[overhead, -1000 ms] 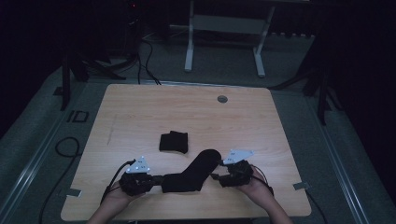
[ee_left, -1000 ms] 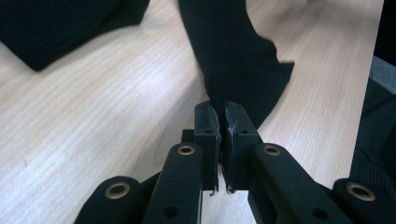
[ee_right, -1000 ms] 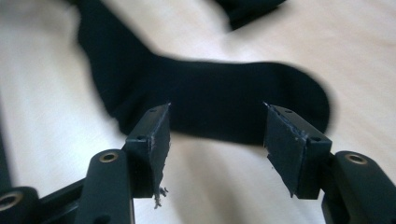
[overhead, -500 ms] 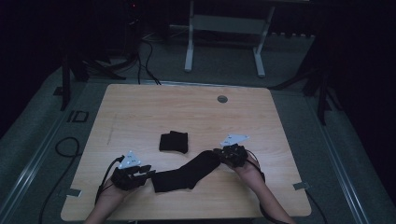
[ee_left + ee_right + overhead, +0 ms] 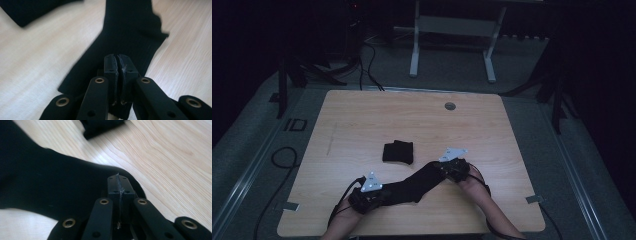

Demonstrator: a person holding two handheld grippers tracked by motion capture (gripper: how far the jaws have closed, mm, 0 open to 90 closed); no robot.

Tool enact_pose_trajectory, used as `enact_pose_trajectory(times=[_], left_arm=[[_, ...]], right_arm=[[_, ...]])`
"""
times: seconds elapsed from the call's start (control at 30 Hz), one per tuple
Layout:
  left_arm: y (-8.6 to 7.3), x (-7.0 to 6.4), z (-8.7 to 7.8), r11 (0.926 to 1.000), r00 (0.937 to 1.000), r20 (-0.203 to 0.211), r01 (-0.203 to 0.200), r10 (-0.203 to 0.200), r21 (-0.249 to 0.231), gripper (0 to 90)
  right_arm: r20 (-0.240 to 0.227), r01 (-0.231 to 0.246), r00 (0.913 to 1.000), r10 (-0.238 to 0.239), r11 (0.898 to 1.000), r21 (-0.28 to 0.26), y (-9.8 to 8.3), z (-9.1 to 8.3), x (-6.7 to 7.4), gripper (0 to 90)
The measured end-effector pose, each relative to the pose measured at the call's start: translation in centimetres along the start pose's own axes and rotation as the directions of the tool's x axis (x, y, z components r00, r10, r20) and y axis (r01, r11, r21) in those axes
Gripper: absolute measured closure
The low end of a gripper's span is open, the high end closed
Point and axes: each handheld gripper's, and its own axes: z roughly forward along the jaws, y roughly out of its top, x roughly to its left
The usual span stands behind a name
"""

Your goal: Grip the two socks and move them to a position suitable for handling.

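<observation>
Fingers (image 5: 117,65) clamped on sock (image 5: 414,184), hands apart.

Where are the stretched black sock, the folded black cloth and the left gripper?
stretched black sock (image 5: 417,184), high view, its middle.
folded black cloth (image 5: 398,152), high view, its centre.
left gripper (image 5: 117,65), left gripper view, between its shut fingertips.

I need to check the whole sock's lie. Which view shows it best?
The high view: the black sock shows whole, stretched across the table. The left gripper view and the right gripper view each show one end close-up.
</observation>
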Motion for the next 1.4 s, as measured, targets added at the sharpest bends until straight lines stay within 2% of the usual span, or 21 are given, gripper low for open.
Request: enact_pose_trajectory(times=[0.1, 0.13, 0.23, 0.43, 0.53, 0.7, 0.87, 0.97, 1.07, 1.17, 1.33, 1.4], left_arm=[[-0.2, 0.3, 0.3, 1.0, 1.0, 0.01, 0.002, -0.002, -0.005, 87.8], [-0.2, 0.5, 0.3, 1.0, 1.0, 0.001, 0.001, -0.001, -0.005, 87.8], [-0.2, 0.8, 0.4, 0.9998, 1.0, 0.004, 0.0, 0.0, -0.019, 87.8], [0.1, 1.2, 0.7, 0.9994, 0.9996, -0.003, -0.028, 0.028, -0.021, 87.8], [0.6, 1.2, 1.2, 0.9988, 0.999, 0.01, -0.044, 0.044, -0.021, 87.8], [1.3, 0.5, 1.9, 0.9979, 0.9973, 0.039, -0.062, 0.063, -0.021, 87.8], [1.7, -0.4, 2.4, 0.9968, 0.9942, 0.073, -0.078, 0.079, -0.021, 87.8], [1.8, -0.8, 2.6, 0.9966, 0.9925, 0.092, -0.079, 0.081, -0.025, 87.8], [1.8, -1.2, 2.6, 0.9949, 0.9894, 0.105, -0.098, 0.1, -0.022, 87.8], [1.6, -1.5, 2.5, 0.9953, 0.9883, 0.119, -0.094, 0.096, -0.023, 87.8], [1.8, -2.2, 2.4, 0.9941, 0.9866, 0.122, -0.106, 0.108, -0.025, 87.7], [2.0, -2.1, 2.2, 0.9945, 0.9903, 0.1, -0.091, 0.096, -0.051, 87.8]], right_arm=[[0.031, -0.021, 0.9993, 0.02, 0.999, 0.028, -0.6, 0.4, -0.7, 89.4], [0.038, -0.029, 0.9989, 0.027, 0.999, 0.038, -0.8, 0.5, -0.9, 89.5], [0.034, -0.039, 0.9987, 0.038, 0.998, 0.039, -1.6, 0.2, -1.1, 89.3], [0.032, -0.049, 0.9983, 0.048, 0.998, 0.037, -3.1, -1.1, -0.7, 86.3], [0.024, -0.09, 0.9957, 0.089, 0.996, 0.026, -4.7, -2.5, -0.5, 86.1], [0.029, -0.094, 0.9952, 0.093, 0.995, 0.039, -6.3, -4.3, 0.1, 86.0], [0.021, -0.13, 0.9914, 0.129, 0.991, 0.043, -7.9, -5.8, 0.2, 86.0], [0.024, -0.135, 0.9907, 0.134, 0.99, 0.046, -8.6, -6.5, 0.2, 85.7], [0.031, -0.132, 0.9909, 0.131, 0.99, 0.053, -9.0, -7.0, 0.2, 85.6], [0.02, -0.149, 0.9887, 0.149, 0.987, 0.053, -9.4, -7.4, 0.2, 85.4], [0.02, -0.154, 0.988, 0.153, 0.986, 0.065, -9.6, -8.2, 0.5, 79.7], [0.013, -0.153, 0.9882, 0.153, 0.988, 0.031, -9.2, -9.0, 0.6, 78.2]])
